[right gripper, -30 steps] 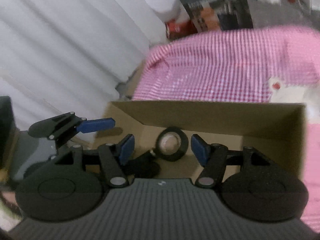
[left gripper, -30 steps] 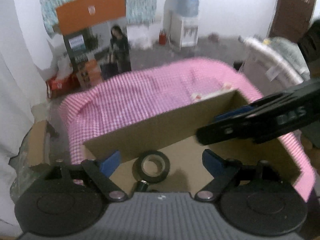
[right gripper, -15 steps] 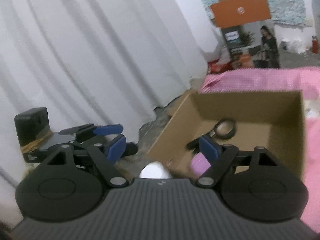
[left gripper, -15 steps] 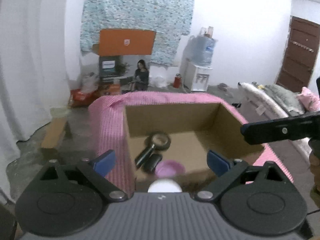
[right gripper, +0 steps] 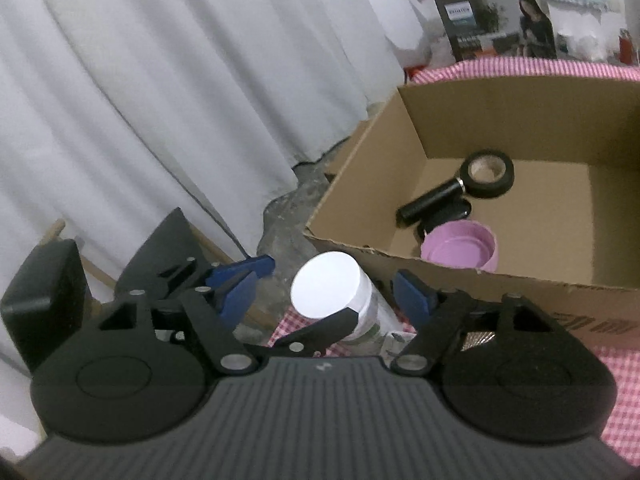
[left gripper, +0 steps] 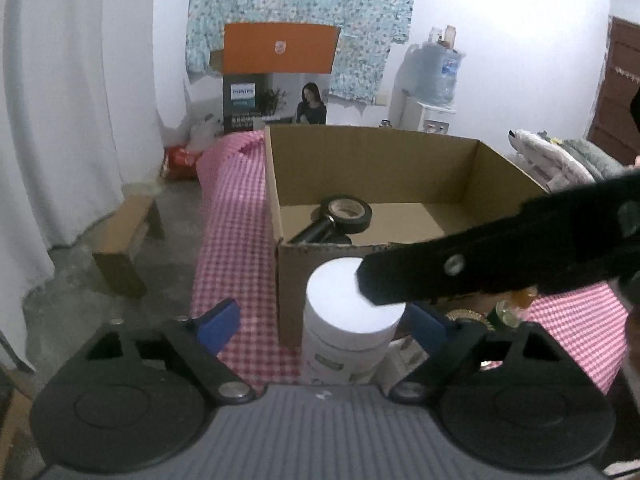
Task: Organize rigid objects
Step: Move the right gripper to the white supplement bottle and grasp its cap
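Note:
An open cardboard box (left gripper: 400, 160) (right gripper: 412, 120) stands on a pink checked cloth (left gripper: 236, 232). Inside it lie a black tape roll (left gripper: 347, 213) (right gripper: 487, 173), a black cylinder (right gripper: 434, 201) and a purple tub (right gripper: 460, 250). A white-lidded jar (left gripper: 348, 320) (right gripper: 332, 292) stands upright on the cloth just before the box's near wall. My left gripper (left gripper: 324, 322) is open, its blue pads either side of the jar, not touching. My right gripper (right gripper: 326, 292) is open above the jar; one of its arms (left gripper: 500, 248) crosses the left wrist view.
White curtains (right gripper: 160, 100) hang on the left. A small wooden stool (left gripper: 124, 240) stands on the concrete floor. A printed carton (left gripper: 276, 80), a water dispenser (left gripper: 432, 80) and a brown door (left gripper: 616, 80) stand at the back. Small items (left gripper: 504, 312) lie right of the jar.
Both grippers have pulled back out of the box and dropped low toward its near wall. The white jar, at the frame edge before, now stands between the fingers.

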Demonstrator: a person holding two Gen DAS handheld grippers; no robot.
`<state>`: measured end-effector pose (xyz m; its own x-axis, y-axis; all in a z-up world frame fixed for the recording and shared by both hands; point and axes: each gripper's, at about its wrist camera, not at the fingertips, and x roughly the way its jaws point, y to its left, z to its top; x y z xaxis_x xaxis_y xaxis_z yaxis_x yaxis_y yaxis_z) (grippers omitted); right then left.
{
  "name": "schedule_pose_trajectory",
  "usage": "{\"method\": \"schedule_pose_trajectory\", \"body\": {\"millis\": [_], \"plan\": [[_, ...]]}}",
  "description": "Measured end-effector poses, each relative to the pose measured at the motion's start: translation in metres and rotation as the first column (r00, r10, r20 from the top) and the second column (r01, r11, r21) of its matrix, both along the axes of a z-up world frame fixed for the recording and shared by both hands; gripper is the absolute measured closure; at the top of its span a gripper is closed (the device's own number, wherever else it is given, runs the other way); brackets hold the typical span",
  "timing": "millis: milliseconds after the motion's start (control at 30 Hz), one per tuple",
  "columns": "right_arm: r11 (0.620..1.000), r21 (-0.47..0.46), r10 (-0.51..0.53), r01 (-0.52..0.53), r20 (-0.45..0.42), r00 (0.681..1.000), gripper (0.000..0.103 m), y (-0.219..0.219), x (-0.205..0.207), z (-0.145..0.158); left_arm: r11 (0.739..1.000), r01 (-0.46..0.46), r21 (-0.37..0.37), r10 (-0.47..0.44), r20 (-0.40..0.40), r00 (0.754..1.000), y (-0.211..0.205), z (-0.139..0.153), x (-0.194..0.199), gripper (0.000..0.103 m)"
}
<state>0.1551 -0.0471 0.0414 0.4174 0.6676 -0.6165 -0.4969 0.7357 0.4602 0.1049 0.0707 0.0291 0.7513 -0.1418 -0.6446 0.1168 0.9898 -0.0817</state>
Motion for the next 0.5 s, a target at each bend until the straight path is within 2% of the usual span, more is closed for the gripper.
{"method": "schedule_pose_trajectory", "body": {"millis": [133, 233, 333, 500], "plan": [[1.000, -0.011, -0.004, 0.004, -0.036, 0.999, 0.035, 0.006, 0.007, -0.012, 0.998, 0.001, -0.055, -0.002, -0.027, 1.000, 0.002, -0.007, 0.002, 0.021], [1.000, -0.013, -0.006, 0.005, -0.052, 0.999, 0.035, 0.011, 0.012, -0.019, 0.999, 0.009, -0.046, -0.011, -0.027, 1.000, -0.001, -0.009, 0.003, 0.023], [1.000, -0.019, -0.006, 0.005, -0.053, 0.999, 0.036, 0.015, 0.014, -0.022, 0.999, 0.012, -0.035, -0.013, -0.034, 0.999, -0.006, -0.012, 0.003, 0.035], [1.000, -0.013, -0.005, 0.004, -0.062, 0.998, 0.041, 0.016, 0.020, -0.026, 0.999, 0.005, -0.035, -0.006, -0.044, 0.999, -0.008, -0.014, 0.006, 0.043]]}}
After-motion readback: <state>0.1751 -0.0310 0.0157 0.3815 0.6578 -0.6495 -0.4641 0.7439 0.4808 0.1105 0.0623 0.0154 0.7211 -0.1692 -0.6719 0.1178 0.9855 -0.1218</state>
